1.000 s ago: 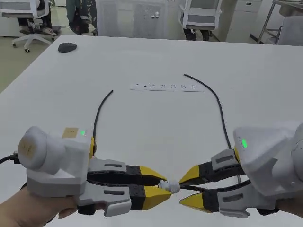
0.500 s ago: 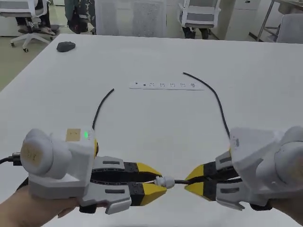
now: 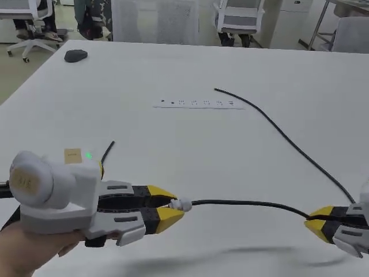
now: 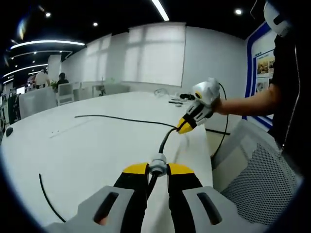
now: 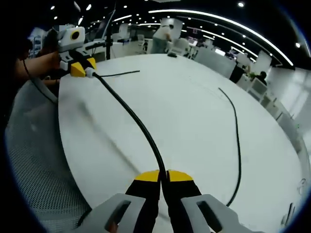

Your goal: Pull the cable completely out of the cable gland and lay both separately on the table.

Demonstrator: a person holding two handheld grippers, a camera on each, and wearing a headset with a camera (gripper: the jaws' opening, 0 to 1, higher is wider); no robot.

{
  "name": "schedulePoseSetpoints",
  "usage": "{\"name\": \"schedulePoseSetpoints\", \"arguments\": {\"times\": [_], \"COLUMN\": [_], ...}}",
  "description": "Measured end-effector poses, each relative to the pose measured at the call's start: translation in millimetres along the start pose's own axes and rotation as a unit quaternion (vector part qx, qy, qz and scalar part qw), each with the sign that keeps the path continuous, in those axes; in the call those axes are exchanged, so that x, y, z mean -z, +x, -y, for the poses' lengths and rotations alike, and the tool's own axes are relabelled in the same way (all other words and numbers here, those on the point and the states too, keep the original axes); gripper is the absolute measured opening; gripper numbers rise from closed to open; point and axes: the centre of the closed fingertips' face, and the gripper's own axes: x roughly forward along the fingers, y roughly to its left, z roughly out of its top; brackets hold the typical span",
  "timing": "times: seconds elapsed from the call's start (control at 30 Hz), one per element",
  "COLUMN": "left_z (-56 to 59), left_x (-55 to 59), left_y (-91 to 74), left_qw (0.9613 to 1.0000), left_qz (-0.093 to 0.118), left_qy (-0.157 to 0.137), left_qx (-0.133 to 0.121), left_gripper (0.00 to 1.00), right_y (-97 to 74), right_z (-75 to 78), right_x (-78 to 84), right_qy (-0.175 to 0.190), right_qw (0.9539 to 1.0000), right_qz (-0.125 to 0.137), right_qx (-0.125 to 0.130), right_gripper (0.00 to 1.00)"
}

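Note:
My left gripper (image 3: 173, 209) is at the lower left, held above the white table (image 3: 173, 144), shut on a small white cable gland (image 3: 182, 204). A black cable (image 3: 248, 202) leaves the gland and runs taut to the right, where my right gripper (image 3: 314, 222) is shut on it. Past that grip it lies across the table towards the power strip. A short tail (image 3: 108, 151) shows behind the left gripper. In the left gripper view the gland (image 4: 157, 163) sits between the shut jaws. In the right gripper view the cable (image 5: 131, 114) leads off to the gland (image 5: 89, 73).
A white power strip (image 3: 196, 104) lies mid-table, with the cable's far end beside it. A dark mouse (image 3: 75, 55) sits at the far left corner. Office chairs (image 3: 239, 20) stand beyond the table's far edge.
My right gripper has moved far to the right, away from the gland, drawing cable through it. The tail on the left has grown shorter. The left gripper has shifted slightly left.

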Motion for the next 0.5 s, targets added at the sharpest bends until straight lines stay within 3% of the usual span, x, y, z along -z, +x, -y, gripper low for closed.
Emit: {"name": "schedulePoseSetpoints", "arguments": {"times": [0.07, 0.13, 0.3, 0.37, 0.4, 0.43, 0.47, 0.5], "left_z": [0.7, -1.1, -4.5, -5.0, -4.6, -3.3, -2.2, -1.1], "left_x": [-3.2, -4.3, -0.5, -0.3, -0.4, -0.9, -1.9, -4.5], "left_y": [0.5, 0.0, -2.1, -3.0, -2.7, -1.6, -1.1, -0.9], "left_qw": [1.0, 0.9999, 0.9998, 0.9998, 0.9998, 0.9998, 0.9997, 0.9994], "left_qz": [0.007, 0.009, 0.001, 0.001, 0.0, -0.006, -0.009, -0.013], "left_qy": [0.006, 0.008, 0.011, 0.012, 0.013, 0.018, 0.023, 0.032], "left_qx": [0.001, -0.005, -0.014, -0.015, -0.014, -0.011, -0.008, -0.001], "left_gripper": [0.14, 0.14, 0.14, 0.14, 0.14, 0.14, 0.14, 0.14], "right_y": [-0.2, 4.4, 5.0, 3.6, 2.8, 1.3, -0.4, -2.4], "right_z": [-0.4, -2.1, -5.5, -15.0, -18.2, -31.7, -38.3, -49.3], "right_x": [-2.6, -2.3, -3.8, -22.5, -27.9, -40.4, -50.2, -71.1], "right_qy": [0.01, 0.018, 0.029, 0.012, 0.017, -0.001, -0.014, -0.046], "right_qw": [0.9999, 0.9998, 0.9994, 0.9996, 0.9995, 0.9984, 0.9977, 0.9951], "right_qz": [-0.004, -0.012, -0.019, 0.015, 0.014, 0.019, 0.026, 0.05], "right_qx": [0.008, 0.001, 0.001, -0.019, -0.022, -0.053, -0.061, -0.073], "right_gripper": [0.0, 0.0, 0.05, 0.28, 0.38, 0.38, 0.33, 0.28]}}
